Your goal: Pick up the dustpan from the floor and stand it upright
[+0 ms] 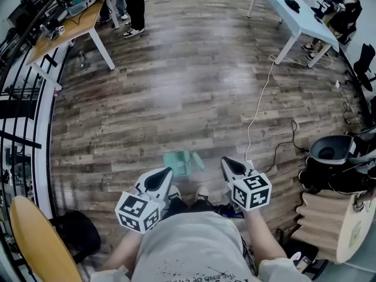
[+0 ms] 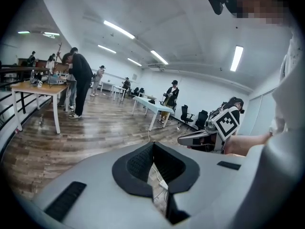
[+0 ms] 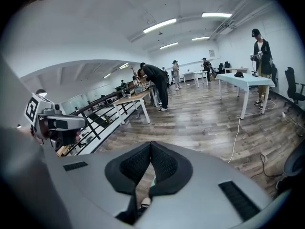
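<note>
Dustpan (image 1: 179, 162) is on the floor (image 1: 176, 87) just past the person's shoes, between both grippers, and neither touches it. Left gripper (image 1: 167, 171): jaws pressed together, empty. Right gripper (image 1: 227, 161): same, closed on nothing. I'd say it stands upright and the job looks done, though this steep angle leaves doubt. Desk (image 1: 294, 16) far beyond.

Head view looks steeply down at the wood floor (image 1: 188, 98); both gripper views face outward over that floor
</note>
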Available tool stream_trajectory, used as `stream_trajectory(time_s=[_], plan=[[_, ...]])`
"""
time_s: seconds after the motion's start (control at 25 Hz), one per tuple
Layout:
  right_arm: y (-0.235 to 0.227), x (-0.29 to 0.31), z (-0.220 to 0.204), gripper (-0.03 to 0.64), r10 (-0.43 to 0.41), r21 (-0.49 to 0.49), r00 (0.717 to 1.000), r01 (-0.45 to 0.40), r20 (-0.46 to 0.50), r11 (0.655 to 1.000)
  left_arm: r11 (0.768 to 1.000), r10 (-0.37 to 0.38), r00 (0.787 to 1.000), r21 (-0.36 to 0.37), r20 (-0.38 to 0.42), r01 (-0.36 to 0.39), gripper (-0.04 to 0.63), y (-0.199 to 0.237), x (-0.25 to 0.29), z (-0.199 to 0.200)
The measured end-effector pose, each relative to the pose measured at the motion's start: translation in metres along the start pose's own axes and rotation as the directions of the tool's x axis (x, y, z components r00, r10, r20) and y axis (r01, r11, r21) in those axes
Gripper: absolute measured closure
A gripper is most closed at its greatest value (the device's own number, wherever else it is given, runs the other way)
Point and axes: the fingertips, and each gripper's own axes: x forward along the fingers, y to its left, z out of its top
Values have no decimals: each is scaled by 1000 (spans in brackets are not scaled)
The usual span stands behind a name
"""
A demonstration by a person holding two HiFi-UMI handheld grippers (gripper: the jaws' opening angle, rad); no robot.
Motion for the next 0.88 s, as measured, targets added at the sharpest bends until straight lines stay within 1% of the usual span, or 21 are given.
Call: stream_trajectory(time_s=[0.24, 0.52, 0.88], plan=[[2, -2, 3, 591, 10, -1, 1000, -10, 14, 1000, 1000, 3, 1000, 7, 5, -3, 572, -7, 0, 2], [13, -1, 1, 591, 24, -37, 1000, -24, 17, 999, 1000, 23, 1000, -9, 4, -23, 571, -6, -7, -7], [25, 5, -4, 591, 49, -44, 999, -49, 3, 998, 999, 44, 999, -24, 9, -44, 571, 0, -17, -13]])
